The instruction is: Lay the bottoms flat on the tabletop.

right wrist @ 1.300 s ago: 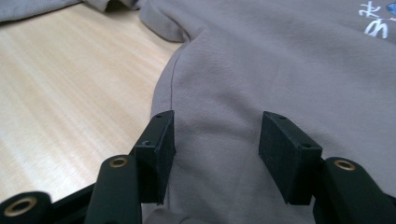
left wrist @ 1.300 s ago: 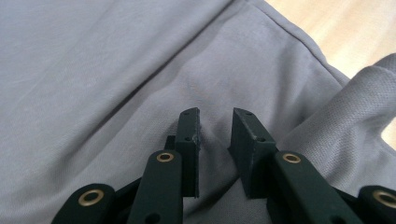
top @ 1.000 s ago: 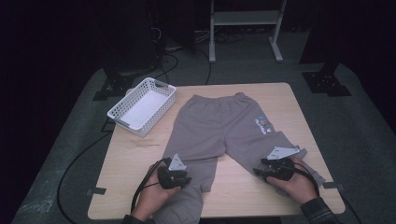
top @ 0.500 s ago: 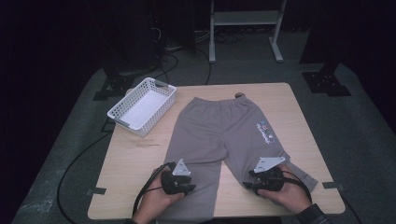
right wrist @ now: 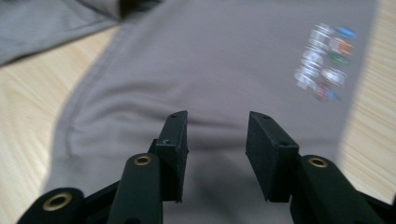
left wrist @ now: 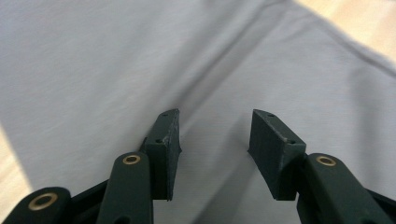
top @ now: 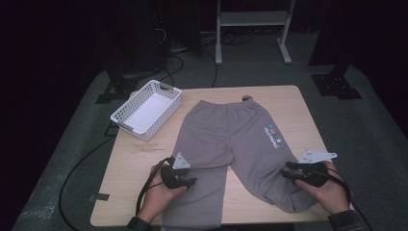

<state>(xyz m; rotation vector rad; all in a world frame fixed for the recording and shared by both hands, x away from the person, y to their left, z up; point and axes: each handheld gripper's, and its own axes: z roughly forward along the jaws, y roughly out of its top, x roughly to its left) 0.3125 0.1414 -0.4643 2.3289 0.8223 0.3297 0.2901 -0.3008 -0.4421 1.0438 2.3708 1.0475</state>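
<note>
Trousers: grey sweatpants (top: pixel 231 139) lie flat mid-surface (top: pixel 139 163), waistband far, legs toward the person.
Left tool (top: pixel 190 182): over the sweatpants' left leg, jaws spread, just been opening, nothing pinched.
Right tool (top: pixel 285 172): over the right leg, jaws apart, just been closing, nothing gripped.
Basket: white basket (top: pixel 146 108) left of the sweatpants.

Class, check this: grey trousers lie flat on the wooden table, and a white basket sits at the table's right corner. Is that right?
Not quite. The high view shows the white basket at the far left corner of the table, left of the grey trousers. The rest holds.
</note>
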